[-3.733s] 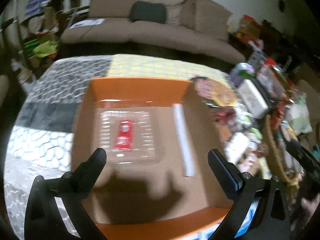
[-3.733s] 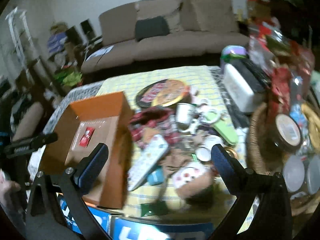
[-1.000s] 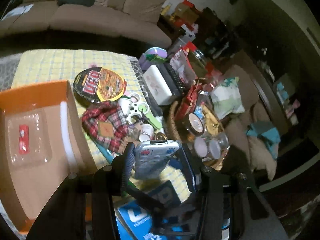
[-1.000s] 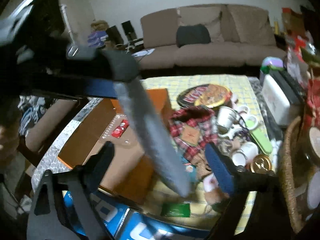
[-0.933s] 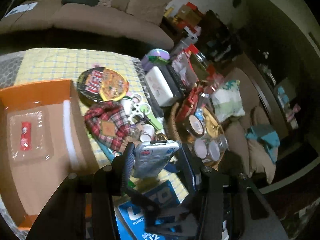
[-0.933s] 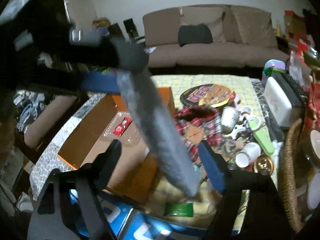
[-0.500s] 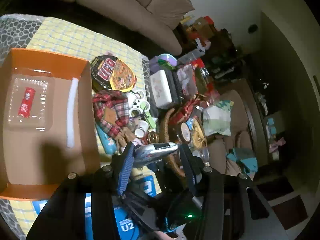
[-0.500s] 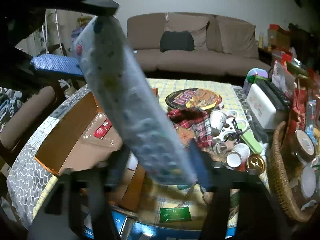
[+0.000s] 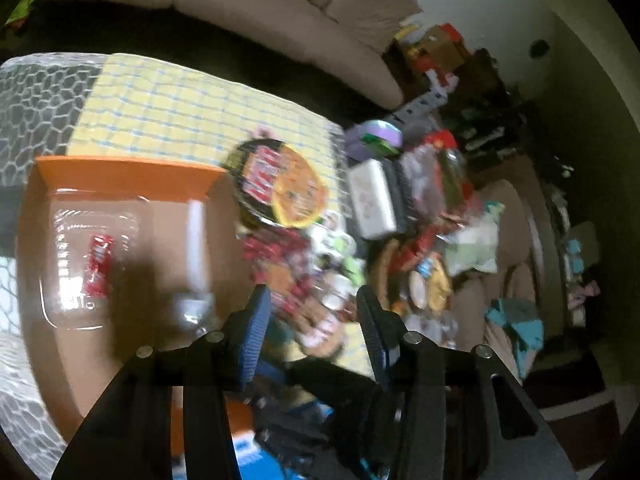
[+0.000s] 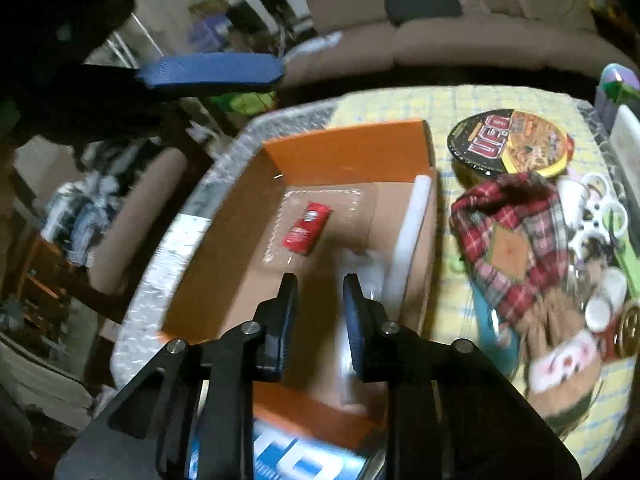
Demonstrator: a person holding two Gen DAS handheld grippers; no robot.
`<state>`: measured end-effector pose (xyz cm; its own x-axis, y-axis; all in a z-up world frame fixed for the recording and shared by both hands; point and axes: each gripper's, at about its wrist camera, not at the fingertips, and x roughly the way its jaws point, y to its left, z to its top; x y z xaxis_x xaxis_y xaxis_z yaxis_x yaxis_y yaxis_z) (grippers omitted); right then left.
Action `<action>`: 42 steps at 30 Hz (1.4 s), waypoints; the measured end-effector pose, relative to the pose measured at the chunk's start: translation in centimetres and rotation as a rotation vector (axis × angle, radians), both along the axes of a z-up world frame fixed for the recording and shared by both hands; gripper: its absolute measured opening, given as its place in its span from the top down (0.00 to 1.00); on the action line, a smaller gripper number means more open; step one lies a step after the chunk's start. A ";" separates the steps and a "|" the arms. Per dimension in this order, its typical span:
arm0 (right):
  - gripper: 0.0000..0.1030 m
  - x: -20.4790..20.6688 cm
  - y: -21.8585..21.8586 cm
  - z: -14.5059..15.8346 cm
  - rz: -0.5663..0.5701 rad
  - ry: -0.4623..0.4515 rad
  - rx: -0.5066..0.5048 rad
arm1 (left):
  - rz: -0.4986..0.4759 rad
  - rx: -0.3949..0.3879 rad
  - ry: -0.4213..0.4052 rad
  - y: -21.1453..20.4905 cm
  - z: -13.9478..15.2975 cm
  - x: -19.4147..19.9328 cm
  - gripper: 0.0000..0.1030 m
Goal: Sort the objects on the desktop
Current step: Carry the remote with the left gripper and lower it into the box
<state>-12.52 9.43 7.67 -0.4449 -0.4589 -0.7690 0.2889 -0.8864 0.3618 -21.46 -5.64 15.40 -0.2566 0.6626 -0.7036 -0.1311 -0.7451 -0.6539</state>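
Observation:
An orange cardboard box (image 10: 348,152) sits at the table's left; it also shows in the left wrist view (image 9: 120,170). Inside lie a clear plastic tray with a red packet (image 10: 306,230), a white strip (image 10: 412,220) and a blurred pale remote (image 10: 354,320) near the front right corner; it is blurred in the left wrist view (image 9: 194,312) too. My left gripper (image 9: 312,312) hangs above the box's right side, jaws apart with nothing between them. One blue left pad (image 10: 212,70) shows in the right wrist view. My right gripper (image 10: 318,292) is low over the box, jaws narrowly apart and empty.
Right of the box lie a noodle bowl (image 10: 510,142), a red plaid cloth (image 10: 508,232), small white cups (image 10: 600,304), a brown plush toy (image 10: 560,368) and a wicker basket (image 9: 384,268). A blue carton (image 10: 296,460) lies at the near edge. A brown sofa (image 10: 460,32) stands behind.
The left gripper carried the remote left over the box and let go of it; the remote now lies blurred in the box. The right gripper's jaws have narrowed and dipped toward the box.

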 end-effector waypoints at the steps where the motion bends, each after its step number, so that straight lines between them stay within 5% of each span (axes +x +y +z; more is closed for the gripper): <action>1: 0.80 -0.9 -0.1 -0.5 -0.017 -0.026 0.043 | 0.009 -0.010 -0.002 -0.6 -0.7 -0.4 0.56; 7: 0.78 -0.6 0.4 -0.2 -0.010 -0.031 0.141 | -0.056 -0.141 0.004 -2.6 -4.9 1.5 0.43; 13: 0.73 2.8 1.1 1.1 -0.020 0.000 0.149 | -0.130 -0.230 -0.120 -2.3 -11.9 3.3 0.41; 20: 0.58 5.4 2.6 2.0 -0.094 0.045 0.100 | -0.208 -0.427 -0.190 3.0 -16.2 3.8 0.36; 28: 0.57 5.5 2.9 1.0 -0.078 0.031 0.038 | -0.279 -0.610 -0.249 6.6 -20.3 3.6 0.34; 30: 0.57 5.6 3.1 1.2 -0.073 0.036 0.030 | -0.290 -0.629 -0.230 7.1 -20.1 3.7 0.36; 32: 0.57 5.7 3.4 1.2 -0.073 0.038 0.020 | -0.291 -0.658 -0.197 7.3 -19.9 3.8 0.50; 42: 0.56 6.1 4.5 1.4 -0.093 0.038 -0.020 | -0.182 -0.396 -0.168 3.8 -16.4 4.4 0.55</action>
